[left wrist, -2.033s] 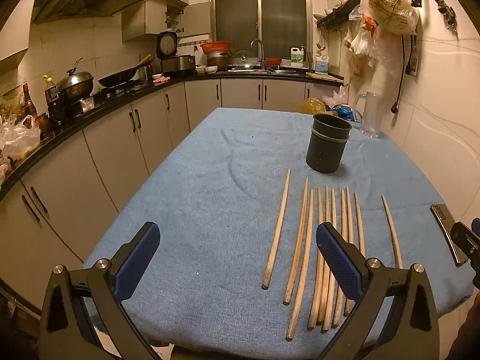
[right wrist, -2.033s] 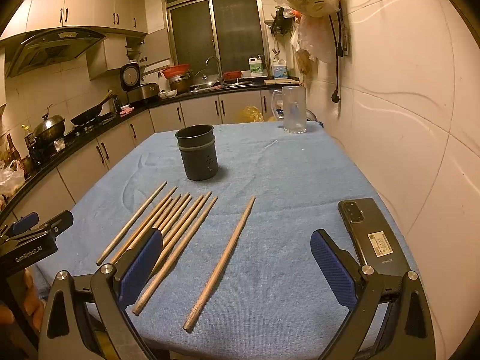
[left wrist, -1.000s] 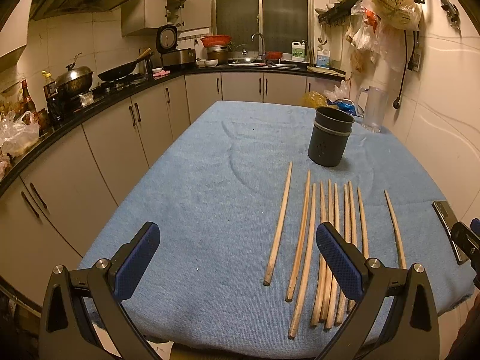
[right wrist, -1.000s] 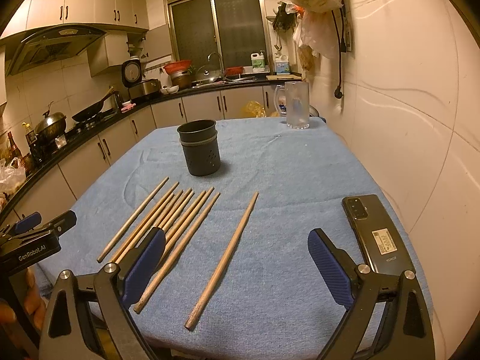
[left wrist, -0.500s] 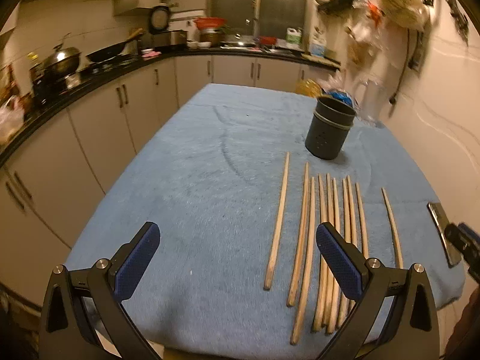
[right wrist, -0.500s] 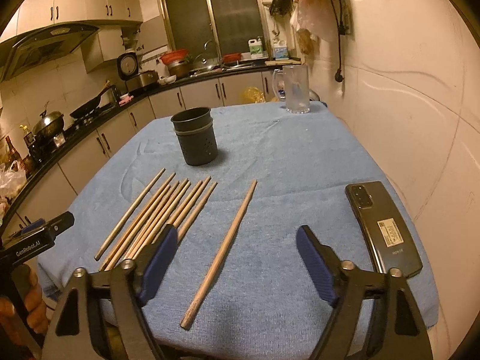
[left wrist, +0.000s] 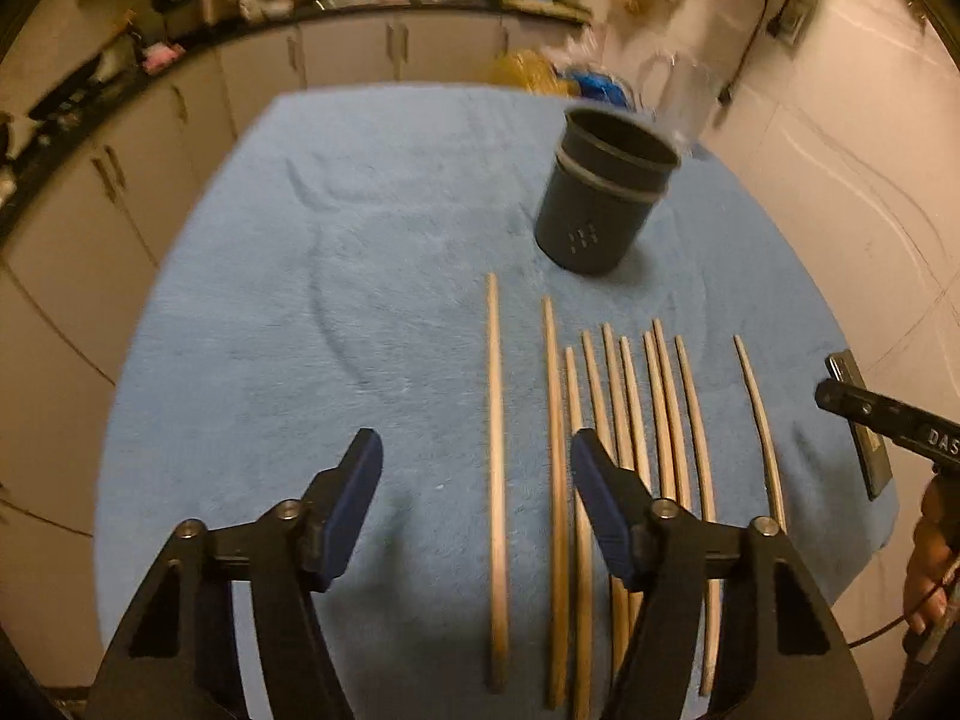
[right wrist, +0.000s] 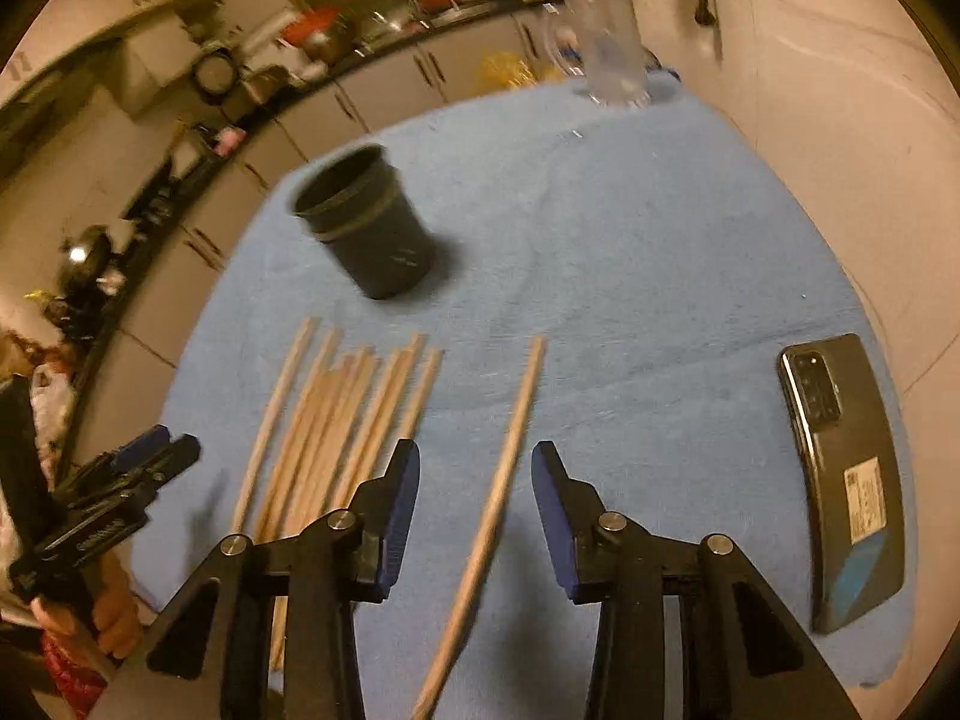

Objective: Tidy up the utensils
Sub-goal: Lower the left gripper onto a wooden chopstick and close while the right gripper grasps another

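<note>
Several wooden chopsticks [left wrist: 660,408] lie side by side on the blue towel-covered table [left wrist: 300,300], in front of a dark round utensil holder [left wrist: 600,204] that stands upright. My left gripper [left wrist: 477,480] hovers tilted down over the leftmost chopstick [left wrist: 493,390], and its jaws are closing. That chopstick and its neighbour lie between the jaws, untouched. My right gripper [right wrist: 477,498] is over the lone rightmost chopstick [right wrist: 521,402]. Its jaws are closing around that stick with a gap on both sides. The holder [right wrist: 372,234] looks empty.
A black phone [right wrist: 846,480] lies on the towel at the right, near the wall. A glass pitcher [right wrist: 612,54] stands at the table's far end. Kitchen cabinets and a cluttered counter run along the left and back. A hand [right wrist: 114,618] grips the left tool.
Both grippers have moved forward over the near ends of the chopsticks and tipped downward. Both pairs of jaws have narrowed, the right more than the left. The chopsticks and holder have not moved.
</note>
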`<state>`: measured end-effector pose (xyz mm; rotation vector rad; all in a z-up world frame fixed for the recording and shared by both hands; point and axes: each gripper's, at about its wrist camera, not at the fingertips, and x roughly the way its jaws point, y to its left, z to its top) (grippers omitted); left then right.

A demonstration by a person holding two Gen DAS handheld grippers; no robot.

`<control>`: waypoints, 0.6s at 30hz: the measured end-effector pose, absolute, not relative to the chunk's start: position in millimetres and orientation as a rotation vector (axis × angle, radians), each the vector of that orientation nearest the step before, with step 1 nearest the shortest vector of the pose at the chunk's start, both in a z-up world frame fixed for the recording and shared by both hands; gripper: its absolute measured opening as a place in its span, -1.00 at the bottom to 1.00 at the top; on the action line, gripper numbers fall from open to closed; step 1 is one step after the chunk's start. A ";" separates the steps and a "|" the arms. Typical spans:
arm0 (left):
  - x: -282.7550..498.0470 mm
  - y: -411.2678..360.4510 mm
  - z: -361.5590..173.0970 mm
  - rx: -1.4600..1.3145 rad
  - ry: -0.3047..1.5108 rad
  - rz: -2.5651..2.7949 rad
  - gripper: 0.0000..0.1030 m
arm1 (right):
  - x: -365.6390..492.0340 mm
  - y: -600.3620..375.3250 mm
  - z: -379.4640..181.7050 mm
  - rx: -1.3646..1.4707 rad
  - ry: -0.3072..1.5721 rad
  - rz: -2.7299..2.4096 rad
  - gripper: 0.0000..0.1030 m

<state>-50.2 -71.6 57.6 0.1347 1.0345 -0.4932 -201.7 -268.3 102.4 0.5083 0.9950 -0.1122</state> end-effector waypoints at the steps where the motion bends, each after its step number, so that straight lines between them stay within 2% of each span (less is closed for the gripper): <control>1: -45.8 -74.7 54.8 0.132 1.041 -0.495 0.17 | -194.7 -270.6 97.9 0.511 1.018 -0.111 -0.19; 2: -38.8 -79.7 50.9 0.137 1.056 -0.489 0.15 | -188.2 -272.1 92.5 0.510 1.050 -0.113 -0.19; 4: -27.3 -87.3 45.2 0.137 1.099 -0.499 -0.03 | -180.8 -277.7 84.9 0.549 1.075 -0.119 -0.25; 8: -12.6 -104.7 37.4 0.175 1.133 -0.504 -0.10 | -165.9 -279.7 74.4 0.550 1.123 -0.132 -0.32; 11: -4.8 -119.9 32.9 0.230 1.153 -0.500 -0.29 | -156.6 -280.9 69.7 0.526 1.153 -0.145 -0.33; 13: 0.9 -126.3 28.1 0.259 1.175 -0.490 -0.59 | -151.6 -279.3 67.3 0.501 1.178 -0.161 -0.33; 18: 12.1 -138.4 13.9 0.299 1.226 -0.469 -0.77 | -141.0 -275.7 57.6 0.471 1.232 -0.168 -0.42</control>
